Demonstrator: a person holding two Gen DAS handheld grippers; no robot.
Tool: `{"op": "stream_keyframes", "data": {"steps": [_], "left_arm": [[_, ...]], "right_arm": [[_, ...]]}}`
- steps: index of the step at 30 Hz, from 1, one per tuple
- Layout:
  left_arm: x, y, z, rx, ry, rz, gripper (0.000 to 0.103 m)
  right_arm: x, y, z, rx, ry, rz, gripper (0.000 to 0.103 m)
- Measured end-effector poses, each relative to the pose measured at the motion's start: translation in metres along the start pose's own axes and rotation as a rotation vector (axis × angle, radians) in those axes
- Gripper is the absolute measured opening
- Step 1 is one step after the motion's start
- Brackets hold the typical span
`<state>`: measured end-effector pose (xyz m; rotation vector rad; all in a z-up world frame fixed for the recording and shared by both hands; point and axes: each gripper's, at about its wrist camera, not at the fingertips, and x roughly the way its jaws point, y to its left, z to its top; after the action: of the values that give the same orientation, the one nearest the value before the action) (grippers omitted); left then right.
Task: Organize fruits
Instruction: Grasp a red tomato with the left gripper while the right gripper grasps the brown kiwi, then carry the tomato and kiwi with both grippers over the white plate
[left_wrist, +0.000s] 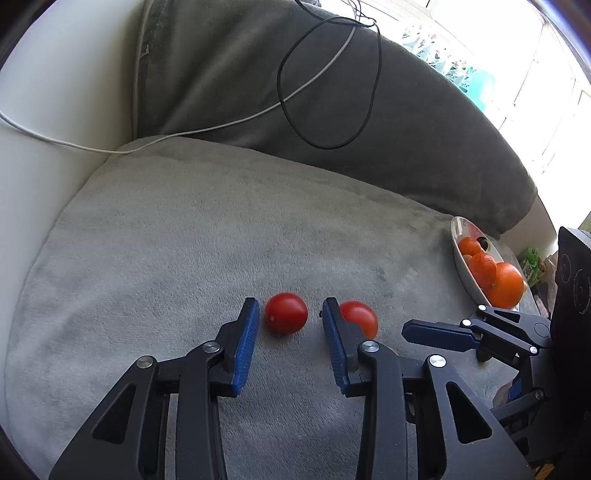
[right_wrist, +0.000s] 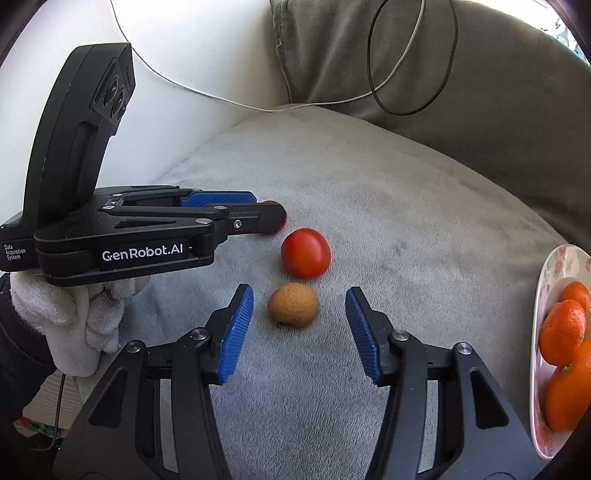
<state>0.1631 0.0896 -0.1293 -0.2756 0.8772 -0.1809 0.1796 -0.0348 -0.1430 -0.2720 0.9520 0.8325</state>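
Observation:
Two red tomatoes lie on a grey cushion. My left gripper is open with one tomato between its fingertips; the other tomato lies just outside its right finger. My right gripper is open around a small brown fruit, with a tomato just beyond it. The left gripper shows in the right wrist view at the left, mostly hiding the other tomato. A white bowl holds several oranges at the right; it also shows in the right wrist view.
The grey cushion lies on a white sofa with a dark grey back cushion. A black cable and a white cable hang over the backrest. The right gripper's fingers show at right in the left wrist view.

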Motion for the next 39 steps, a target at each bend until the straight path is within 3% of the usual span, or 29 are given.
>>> {"op": "stream_keyframes", "data": {"steps": [6,12,21,39], "left_arm": [[0.009,-0.003,0.002,0.007,0.016,0.004,0.032],[0.014,-0.001,0.003,0.002,0.025,0.011,0.024],[0.013,-0.001,0.003,0.003,0.020,0.019,0.023],[-0.009,-0.009,0.007,0.015,-0.029,0.020,0.023]], "right_arm": [[0.004,0.001,-0.002,-0.001,0.010,0.002,0.049],[0.005,-0.002,-0.001,-0.008,0.017,0.003,0.045],[0.011,-0.001,0.000,-0.023,0.036,-0.005,0.033],[-0.006,-0.007,-0.001,0.017,-0.008,-0.007,0.032]]}}
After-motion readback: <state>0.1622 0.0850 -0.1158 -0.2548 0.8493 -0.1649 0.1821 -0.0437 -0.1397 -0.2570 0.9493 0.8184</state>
